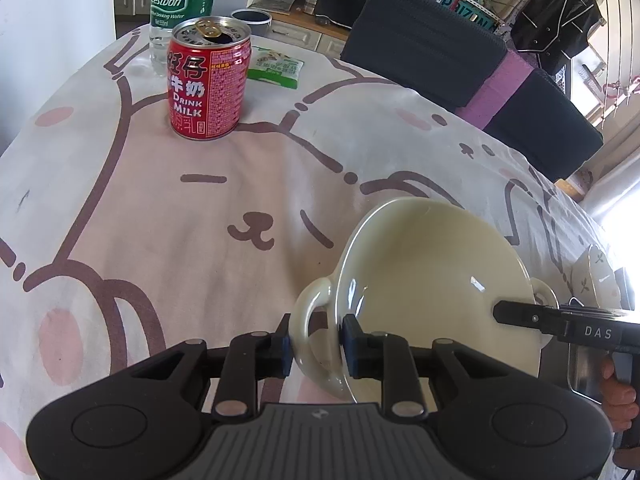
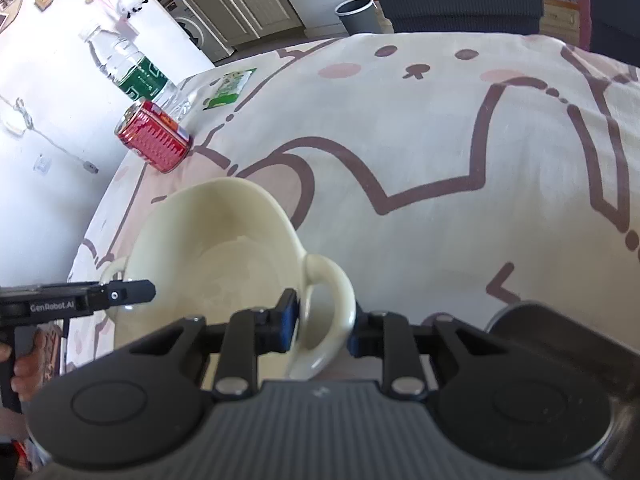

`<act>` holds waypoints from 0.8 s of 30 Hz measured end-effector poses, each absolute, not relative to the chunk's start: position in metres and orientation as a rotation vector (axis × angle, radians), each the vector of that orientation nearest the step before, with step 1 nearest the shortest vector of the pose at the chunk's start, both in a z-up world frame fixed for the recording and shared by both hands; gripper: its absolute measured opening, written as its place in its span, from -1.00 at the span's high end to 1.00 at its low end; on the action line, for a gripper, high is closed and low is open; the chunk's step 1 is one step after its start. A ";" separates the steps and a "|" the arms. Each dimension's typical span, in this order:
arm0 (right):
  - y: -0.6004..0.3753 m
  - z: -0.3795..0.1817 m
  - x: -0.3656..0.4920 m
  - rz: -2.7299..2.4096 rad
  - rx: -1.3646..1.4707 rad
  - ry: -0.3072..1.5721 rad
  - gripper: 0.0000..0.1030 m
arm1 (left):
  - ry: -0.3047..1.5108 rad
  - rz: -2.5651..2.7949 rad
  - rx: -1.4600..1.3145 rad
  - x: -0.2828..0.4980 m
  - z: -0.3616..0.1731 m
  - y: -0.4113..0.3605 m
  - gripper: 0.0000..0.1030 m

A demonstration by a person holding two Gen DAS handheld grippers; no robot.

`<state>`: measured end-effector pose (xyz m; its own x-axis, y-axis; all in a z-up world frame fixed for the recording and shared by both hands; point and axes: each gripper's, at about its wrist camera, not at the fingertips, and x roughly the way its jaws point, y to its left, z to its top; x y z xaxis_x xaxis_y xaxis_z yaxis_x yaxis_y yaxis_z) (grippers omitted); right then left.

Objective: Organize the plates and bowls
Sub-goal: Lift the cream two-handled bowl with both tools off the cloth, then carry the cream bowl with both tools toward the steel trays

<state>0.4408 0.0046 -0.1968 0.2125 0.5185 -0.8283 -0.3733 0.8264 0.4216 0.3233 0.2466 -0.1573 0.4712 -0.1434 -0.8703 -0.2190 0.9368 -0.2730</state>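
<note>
So both grippers have the same thing: a glossy cream ceramic bowl with two loop handles (image 1: 424, 280), tipped up above the table with the pink cartoon-bear tablecloth (image 1: 168, 208). The left gripper (image 1: 314, 346) has its blue pads (image 1: 351, 344) nearly together, pinching one loop handle, and the right gripper (image 2: 325, 326) does the same on the opposite handle, with one pad inside the loop and the other outside. The bowl looks empty in both views. Only the left wrist view gives a straight-on look at the red drink-milk can (image 1: 208, 80), which is open at the top, though I can't see down into it. That view also catches a white dish with a leaf print (image 1: 596, 276) at the right edge, mostly cut off. The right wrist view instead shows a dark round shape at the lower right, too blurred to identify, plus a grey bin (image 2: 356, 12) on the floor beyond the table. The clear water bottle with a green label (image 1: 180, 4) loses its top in the left view, and the green snack packet (image 1: 276, 66) is partly hidden behind the can. A hand shows on each grip, only partly.
</note>
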 end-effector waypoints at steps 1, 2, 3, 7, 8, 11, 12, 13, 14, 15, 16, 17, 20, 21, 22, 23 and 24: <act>0.005 -0.197 0.441 0.622 0.142 1.209 0.44 | 1.086 0.047 -0.371 0.324 -0.158 0.246 0.47; 0.005 -0.197 0.441 0.622 0.145 1.210 0.44 | 1.086 0.048 -0.373 0.324 -0.158 0.246 0.47; 0.004 -0.198 0.442 0.621 0.151 1.212 0.45 | 1.087 0.048 -0.374 0.324 -0.158 0.247 0.47; 0.003 -0.200 0.443 0.621 0.172 1.218 0.46 | 1.088 0.049 -0.389 0.325 -0.161 0.247 0.46; 0.003 -0.200 0.443 0.620 0.175 1.219 0.46 | 1.089 0.050 -0.393 0.325 -0.161 0.247 0.46; 0.003 -0.201 0.443 0.620 0.187 1.219 0.46 | 1.094 0.053 -0.398 0.326 -0.163 0.247 0.45; 0.004 -0.201 0.443 0.619 0.186 1.219 0.46 | 1.096 0.054 -0.397 0.327 -0.163 0.246 0.44; 0.004 -0.201 0.443 0.618 0.185 1.219 0.46 | 1.097 0.056 -0.397 0.327 -0.164 0.246 0.44; 0.005 -0.201 0.443 0.617 0.183 1.218 0.46 | 1.098 0.058 -0.397 0.328 -0.164 0.246 0.44; 0.005 -0.201 0.443 0.618 0.177 1.217 0.45 | 1.099 0.058 -0.397 0.328 -0.164 0.246 0.44; 0.005 -0.200 0.442 0.619 0.170 1.216 0.45 | 1.100 0.058 -0.398 0.328 -0.164 0.246 0.44; 0.005 -0.200 0.442 0.620 0.166 1.217 0.45 | 1.100 0.058 -0.396 0.328 -0.164 0.246 0.44; 0.007 -0.200 0.443 0.618 0.155 1.218 0.44 | 1.099 0.061 -0.390 0.328 -0.164 0.245 0.43; 0.009 -0.199 0.442 0.618 0.144 1.215 0.44 | 1.099 0.060 -0.386 0.328 -0.164 0.245 0.43; 0.010 -0.199 0.442 0.617 0.136 1.213 0.43 | 1.099 0.060 -0.381 0.328 -0.164 0.245 0.43; 0.011 -0.199 0.442 0.616 0.129 1.211 0.42 | 1.098 0.060 -0.375 0.328 -0.163 0.244 0.42; 0.012 -0.199 0.441 0.616 0.125 1.209 0.42 | 1.098 0.061 -0.372 0.329 -0.163 0.244 0.42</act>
<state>0.4415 0.0119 -0.1988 0.2134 0.5069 -0.8352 -0.3775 0.8313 0.4080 0.3285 0.2439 -0.1634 0.4600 -0.1339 -0.8777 -0.2308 0.9365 -0.2639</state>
